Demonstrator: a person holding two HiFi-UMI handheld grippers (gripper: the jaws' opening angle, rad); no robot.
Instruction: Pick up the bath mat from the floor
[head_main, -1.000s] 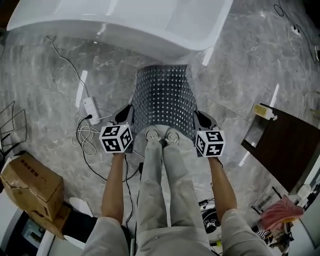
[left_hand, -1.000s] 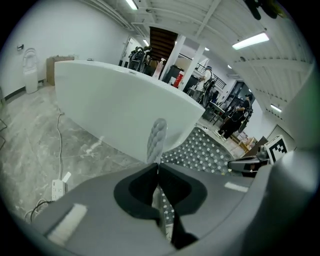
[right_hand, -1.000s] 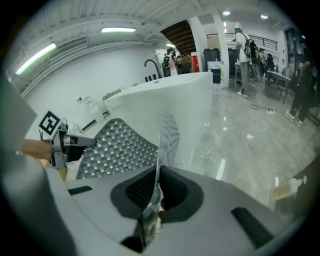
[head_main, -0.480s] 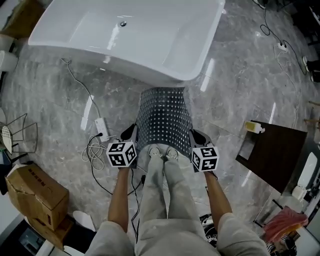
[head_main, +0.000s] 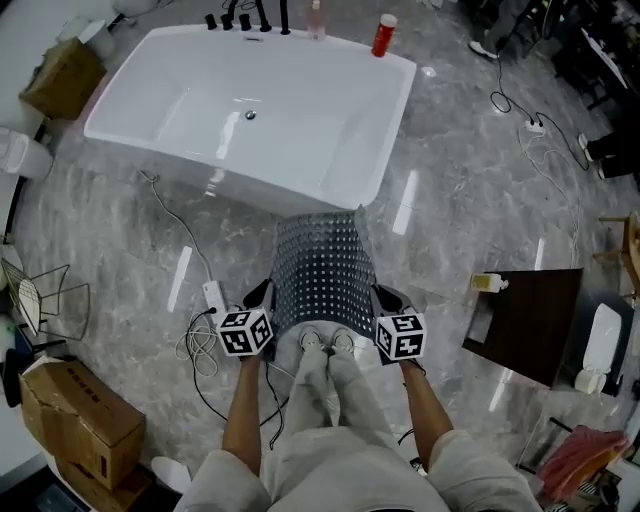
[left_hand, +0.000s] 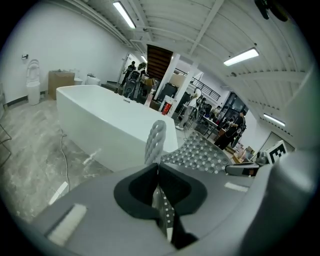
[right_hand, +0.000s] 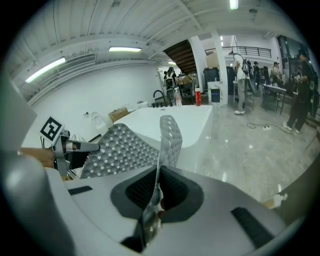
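The bath mat is grey with rows of pale dots and hangs stretched between my two grippers, its far end by the bathtub. My left gripper is shut on the mat's near left corner, and my right gripper is shut on the near right corner. In the left gripper view the mat's edge runs pinched through the left gripper, with the rest of the mat spreading to the right. In the right gripper view the right gripper clamps a fold of the mat, which spreads to the left.
A white bathtub stands just beyond the mat, with a red bottle on its rim. A power strip with cables lies at the left. A cardboard box is at the lower left and a dark table at the right. The person's shoes stand between the grippers.
Both grippers have risen together with the mat's near edge in them. The floor and the tub look smaller and farther away, and the whole tub now shows.
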